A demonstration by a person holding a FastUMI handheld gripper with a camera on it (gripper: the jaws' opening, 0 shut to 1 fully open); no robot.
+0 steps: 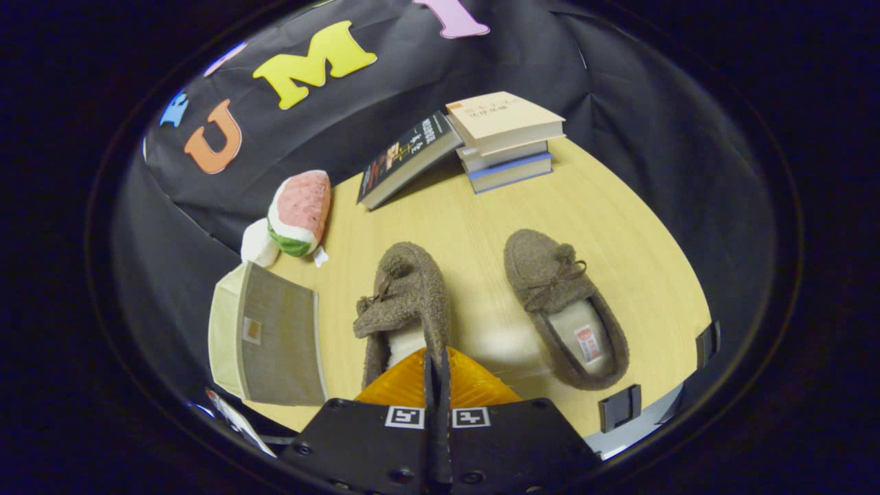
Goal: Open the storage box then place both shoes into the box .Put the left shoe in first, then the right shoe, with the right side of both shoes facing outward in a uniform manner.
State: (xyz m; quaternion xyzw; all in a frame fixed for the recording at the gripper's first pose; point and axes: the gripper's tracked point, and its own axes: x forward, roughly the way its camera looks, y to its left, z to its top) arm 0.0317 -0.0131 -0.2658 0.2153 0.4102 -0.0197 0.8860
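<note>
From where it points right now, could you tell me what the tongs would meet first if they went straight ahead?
The tongs look closed together on the side wall of the left-hand slipper, so that slipper comes first. Beyond it lies bare table, then the leaning book, though depth is unclear.

Both shoes are a nubbly, fleece-like cloth, matt and rough: the left shoe [405, 302] at centre, whose side wall the closed claw [437, 371] pinches between ribbed pads, and the right shoe [564, 306] with its smoother pale lining. The desk [481, 206] looks like light wood laminate, smooth with a soft sheen. The storage box [268, 344] at lower left is woven fabric. The books [505, 137] have paper covers; the watermelon toy [299, 213] is plush.
</note>
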